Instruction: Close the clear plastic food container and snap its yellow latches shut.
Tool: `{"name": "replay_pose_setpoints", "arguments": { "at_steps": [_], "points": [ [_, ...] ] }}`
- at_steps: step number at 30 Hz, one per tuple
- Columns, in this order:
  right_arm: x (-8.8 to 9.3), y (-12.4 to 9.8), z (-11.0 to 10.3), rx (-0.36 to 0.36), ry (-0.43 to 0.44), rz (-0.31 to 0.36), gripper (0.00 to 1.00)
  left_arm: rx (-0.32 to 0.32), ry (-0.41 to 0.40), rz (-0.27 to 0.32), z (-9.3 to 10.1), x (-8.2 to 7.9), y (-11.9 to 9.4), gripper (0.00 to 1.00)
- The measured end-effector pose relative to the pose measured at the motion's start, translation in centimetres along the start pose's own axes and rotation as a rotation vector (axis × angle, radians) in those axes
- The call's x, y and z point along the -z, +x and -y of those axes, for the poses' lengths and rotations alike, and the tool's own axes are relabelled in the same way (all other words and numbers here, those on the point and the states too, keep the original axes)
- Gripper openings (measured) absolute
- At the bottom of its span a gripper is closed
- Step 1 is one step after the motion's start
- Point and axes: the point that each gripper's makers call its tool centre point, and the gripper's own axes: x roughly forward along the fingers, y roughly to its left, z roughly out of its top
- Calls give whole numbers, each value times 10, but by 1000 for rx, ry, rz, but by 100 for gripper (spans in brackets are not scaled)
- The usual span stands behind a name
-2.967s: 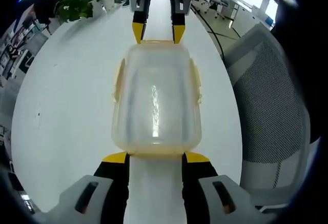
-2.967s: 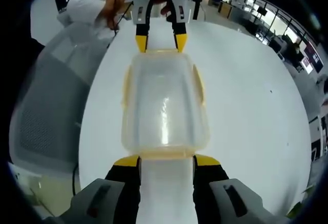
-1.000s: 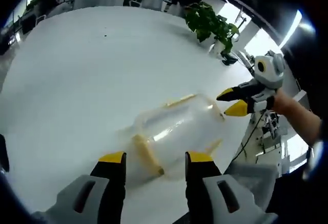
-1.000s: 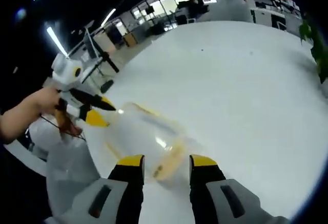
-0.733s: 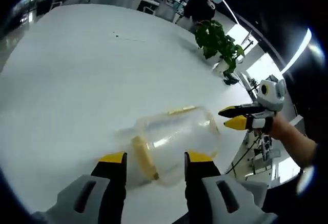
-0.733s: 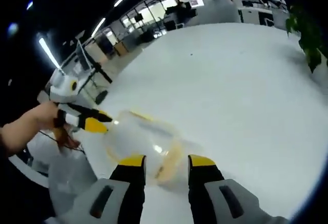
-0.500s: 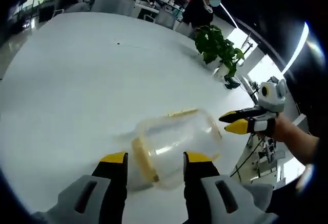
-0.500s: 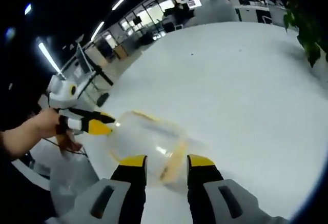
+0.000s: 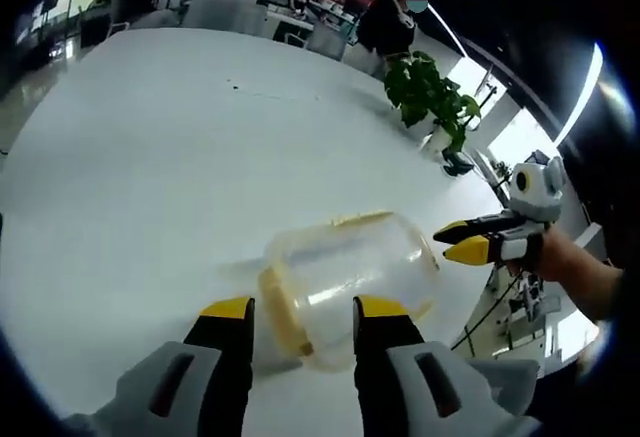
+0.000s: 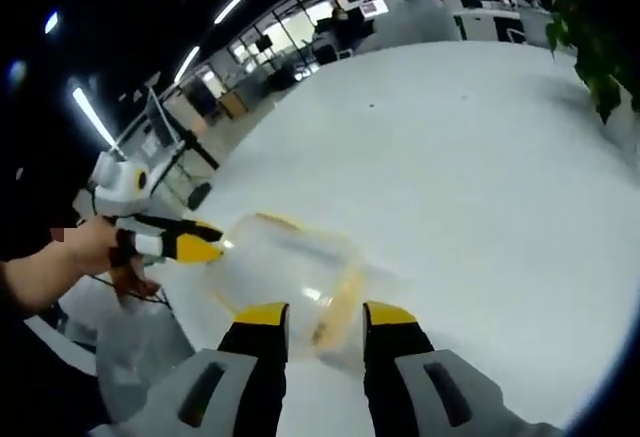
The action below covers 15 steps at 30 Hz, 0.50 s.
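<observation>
Left gripper view: the left tool (image 9: 298,309) rises from the bottom edge, its yellow-tipped jaws apart with nothing clamped between them. Just past the tips lies the clear plastic food container (image 9: 350,277) on the white bench (image 9: 150,157), lid on, seen at an angle. A yellow latch (image 9: 280,307) runs along its near side between the two jaw tips, and another yellow latch edge (image 9: 362,219) shows along the far side. Whether the jaw tips touch the container cannot be told. To the right of the container the right tool (image 9: 468,242) comes in, its yellow tips pointing at the container's end, just beside it; its jaws look nearly together, but the state cannot be told from here. A hand (image 9: 545,257) holds it. Farther back a potted plant (image 9: 432,92) stands at the bench edge, with a person (image 9: 392,22) behind it.

Right gripper view: the right tool (image 10: 316,312) shows jaws apart, empty. The container (image 10: 290,272) sits just beyond the tips on the bench (image 10: 450,157), a yellow latch (image 10: 340,302) on its near side between the jaws. At the left the left tool (image 10: 190,242), held by a hand (image 10: 75,252), points its yellow tips at the container's far end, close to it. A mesh chair back (image 10: 140,347) sits below the bench edge at left. Leaves of the plant (image 10: 595,57) show at far right.
</observation>
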Motion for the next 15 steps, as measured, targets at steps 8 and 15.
{"name": "replay_pose_setpoints", "arguments": {
  "at_steps": [8,15],
  "points": [
    [-2,4,-1,-14,50,17,25,-1,21,-10,0,5,3,35],
    [3,10,-2,-30,77,5,25,-2,20,-6,-2,5,3,36]
  ]
}}
